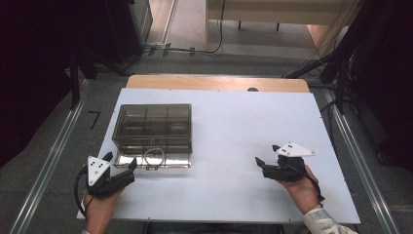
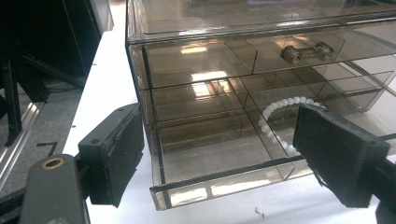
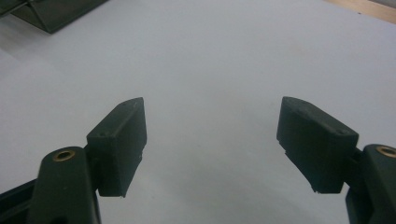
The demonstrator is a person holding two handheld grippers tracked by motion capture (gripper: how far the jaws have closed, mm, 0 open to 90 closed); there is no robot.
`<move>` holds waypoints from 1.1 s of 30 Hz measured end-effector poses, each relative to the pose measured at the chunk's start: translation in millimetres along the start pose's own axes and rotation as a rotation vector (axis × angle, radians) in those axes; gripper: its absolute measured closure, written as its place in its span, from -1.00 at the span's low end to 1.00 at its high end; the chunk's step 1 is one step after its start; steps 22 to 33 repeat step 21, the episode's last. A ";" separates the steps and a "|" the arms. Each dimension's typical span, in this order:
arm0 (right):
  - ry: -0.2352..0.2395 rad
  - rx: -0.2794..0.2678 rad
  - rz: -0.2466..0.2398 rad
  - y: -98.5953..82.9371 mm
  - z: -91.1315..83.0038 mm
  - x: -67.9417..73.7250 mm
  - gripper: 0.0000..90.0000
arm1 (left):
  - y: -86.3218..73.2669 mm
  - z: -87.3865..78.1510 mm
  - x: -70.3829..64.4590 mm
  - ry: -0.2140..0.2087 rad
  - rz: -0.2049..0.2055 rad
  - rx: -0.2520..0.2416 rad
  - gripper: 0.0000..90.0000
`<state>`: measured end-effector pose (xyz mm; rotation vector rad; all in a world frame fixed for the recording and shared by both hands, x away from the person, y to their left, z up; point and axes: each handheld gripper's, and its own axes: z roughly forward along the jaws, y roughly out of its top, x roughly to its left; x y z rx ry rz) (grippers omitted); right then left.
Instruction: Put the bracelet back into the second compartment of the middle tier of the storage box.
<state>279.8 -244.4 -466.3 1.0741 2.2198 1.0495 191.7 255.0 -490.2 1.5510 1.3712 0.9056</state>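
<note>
A smoky clear plastic drawer box stands on the left part of the white table top. Its lower drawer is pulled out a little toward me and has dividers inside. A white bead bracelet lies in that drawer, and it also shows in the high view as a ring. My left gripper is open just in front of the drawer's left corner, its jaws either side of the drawer front. My right gripper is open over bare table at the right, nothing between its jaws.
The upper drawer has a clear handle and is shut. A wooden table edge runs behind the white top. Dark curtains, cables and metal floor rails flank the table. A corner of the box appears at the top left of the right gripper view.
</note>
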 end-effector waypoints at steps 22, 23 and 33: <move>-0.152 0.001 0.169 -35.1 -35.1 -64.8 -0.51 | 13.8 2.3 16.3 0.037 -0.086 -0.062 -0.62; -0.152 0.001 0.169 -35.1 -35.1 -64.8 -0.51 | 13.8 2.3 16.3 0.037 -0.086 -0.062 -0.62; -0.152 0.001 0.169 -35.1 -35.1 -64.8 -0.51 | 13.8 2.3 16.3 0.037 -0.086 -0.062 -0.62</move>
